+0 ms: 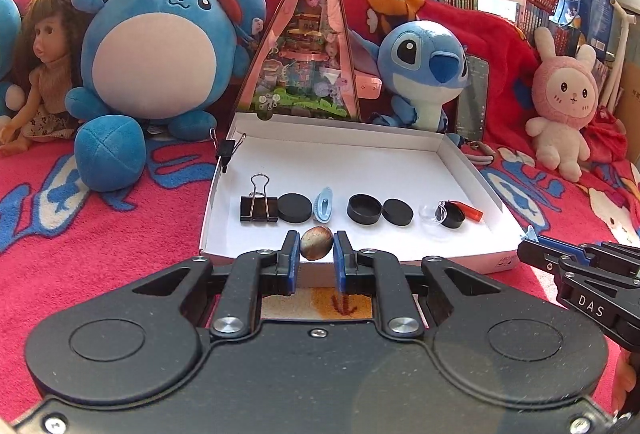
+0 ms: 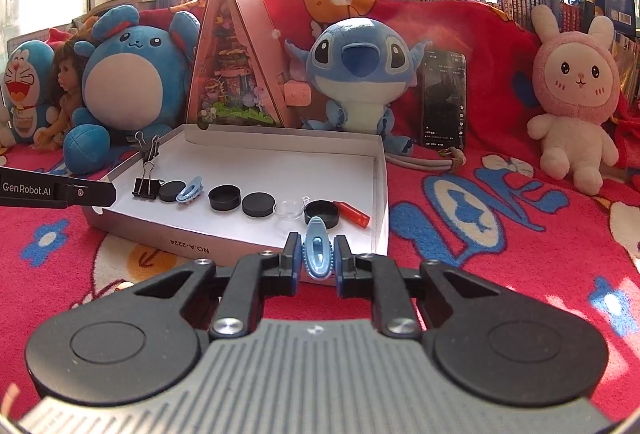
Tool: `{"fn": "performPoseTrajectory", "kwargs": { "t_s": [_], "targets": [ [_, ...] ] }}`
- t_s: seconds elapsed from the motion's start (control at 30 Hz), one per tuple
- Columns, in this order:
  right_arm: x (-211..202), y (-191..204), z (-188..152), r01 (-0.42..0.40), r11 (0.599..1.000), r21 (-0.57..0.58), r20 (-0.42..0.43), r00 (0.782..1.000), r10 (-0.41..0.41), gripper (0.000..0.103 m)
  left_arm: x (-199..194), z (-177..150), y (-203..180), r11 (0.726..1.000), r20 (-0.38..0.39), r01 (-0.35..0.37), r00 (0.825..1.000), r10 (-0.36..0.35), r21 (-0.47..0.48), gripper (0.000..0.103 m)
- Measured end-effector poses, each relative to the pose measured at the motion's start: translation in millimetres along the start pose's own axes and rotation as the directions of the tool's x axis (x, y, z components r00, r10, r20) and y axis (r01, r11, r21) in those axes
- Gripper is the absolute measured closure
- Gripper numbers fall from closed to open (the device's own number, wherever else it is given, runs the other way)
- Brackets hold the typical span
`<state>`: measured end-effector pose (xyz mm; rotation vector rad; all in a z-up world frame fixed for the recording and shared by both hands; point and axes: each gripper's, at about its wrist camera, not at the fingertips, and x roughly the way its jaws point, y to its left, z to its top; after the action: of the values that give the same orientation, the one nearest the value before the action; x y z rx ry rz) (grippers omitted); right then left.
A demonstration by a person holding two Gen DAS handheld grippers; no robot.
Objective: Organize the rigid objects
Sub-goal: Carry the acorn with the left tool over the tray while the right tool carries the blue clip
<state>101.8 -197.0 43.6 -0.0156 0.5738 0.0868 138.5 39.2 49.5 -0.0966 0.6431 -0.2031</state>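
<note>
My left gripper [image 1: 316, 244] is shut on a brown marbled stone [image 1: 316, 242], held over the front edge of a shallow white box [image 1: 352, 157]. My right gripper [image 2: 317, 252] is shut on a light blue hair clip [image 2: 317, 253], just in front of the box's front right corner. Inside the box lies a row: a black binder clip [image 1: 259, 205], a black round lid [image 1: 295, 207], another blue hair clip [image 1: 324, 203], two black round caps [image 1: 364, 209], a clear dome [image 1: 431, 214], a black cap [image 1: 452, 215] and a red whistle [image 1: 469, 211].
The box [image 2: 280, 161] sits on a red patterned blanket [image 2: 480, 234]. Behind it stand plush toys [image 1: 156, 61], a doll [image 1: 44, 73], a triangular toy house [image 1: 308, 45], a phone [image 2: 443, 97] and a pink bunny [image 2: 572, 105]. A second binder clip [image 1: 228, 147] grips the box's left wall.
</note>
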Motion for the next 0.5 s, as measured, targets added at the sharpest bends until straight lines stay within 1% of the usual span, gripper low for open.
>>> {"fn": "performPoseTrajectory", "kwargs": {
  "t_s": [0.37,0.5],
  "targets": [
    [20.6,-7.8,7.5,0.012,0.999,0.05,-0.013,1.0,-0.012,0.083,22.4,10.3,-5.0,1.0,-0.005,-0.005,1.0,0.005,0.004,0.086],
    [29.2,-10.0,9.7,0.015,0.998,0.067,-0.022,1.0,-0.013,0.083,32.4,11.8,-11.2,1.0,-0.027,0.001,1.0,0.0,0.018,0.086]
  ]
}}
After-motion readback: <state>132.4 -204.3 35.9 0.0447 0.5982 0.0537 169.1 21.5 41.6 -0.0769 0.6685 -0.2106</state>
